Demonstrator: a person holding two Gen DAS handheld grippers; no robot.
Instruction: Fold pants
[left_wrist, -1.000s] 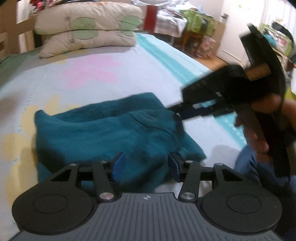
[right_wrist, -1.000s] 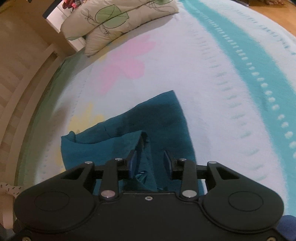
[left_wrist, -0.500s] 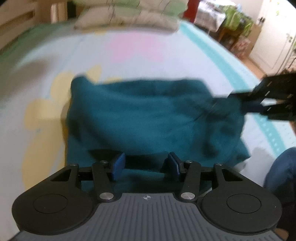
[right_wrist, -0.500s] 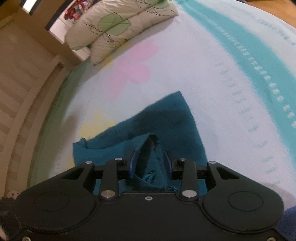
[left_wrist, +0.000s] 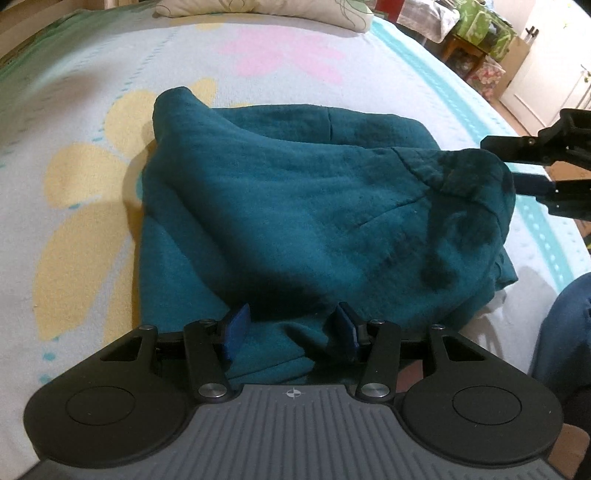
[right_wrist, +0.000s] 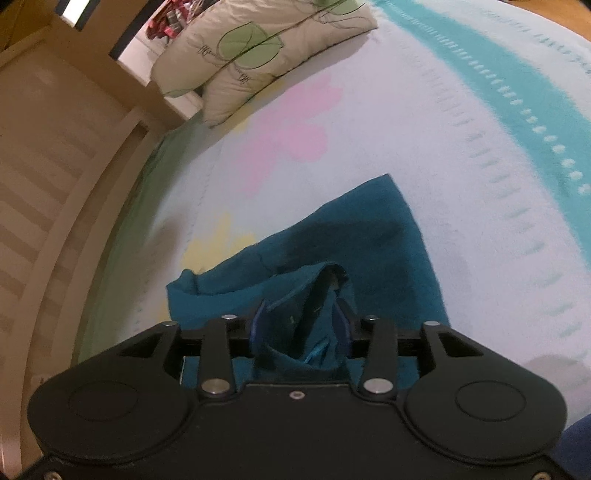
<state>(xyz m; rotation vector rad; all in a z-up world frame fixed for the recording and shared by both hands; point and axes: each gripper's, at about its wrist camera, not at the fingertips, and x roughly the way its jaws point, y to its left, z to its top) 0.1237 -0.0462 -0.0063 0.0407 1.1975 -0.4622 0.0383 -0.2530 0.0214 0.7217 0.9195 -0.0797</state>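
Observation:
Teal pants (left_wrist: 295, 206) lie partly folded on the flowered bedspread (left_wrist: 74, 110). My left gripper (left_wrist: 291, 330) is open at the near edge of the pants, with a fold of cloth lying between its blue pads and no grip on it. My right gripper (right_wrist: 301, 326) is shut on a bunched corner of the pants (right_wrist: 314, 295) and holds it lifted above the lower layer. In the left wrist view the right gripper (left_wrist: 532, 181) reaches in from the right edge, its fingers buried in the raised corner.
Pillows (right_wrist: 258, 48) lie at the head of the bed beside a wooden headboard (right_wrist: 55, 155). A teal stripe (right_wrist: 498, 62) runs along the bedspread's right side. Furniture and boxes (left_wrist: 480, 40) stand beyond the bed. A knee in jeans (left_wrist: 565, 332) is at the right.
The left gripper has moved in low to the near edge of the pants. The right gripper keeps its hold on the corner and has carried it a little farther over the pants.

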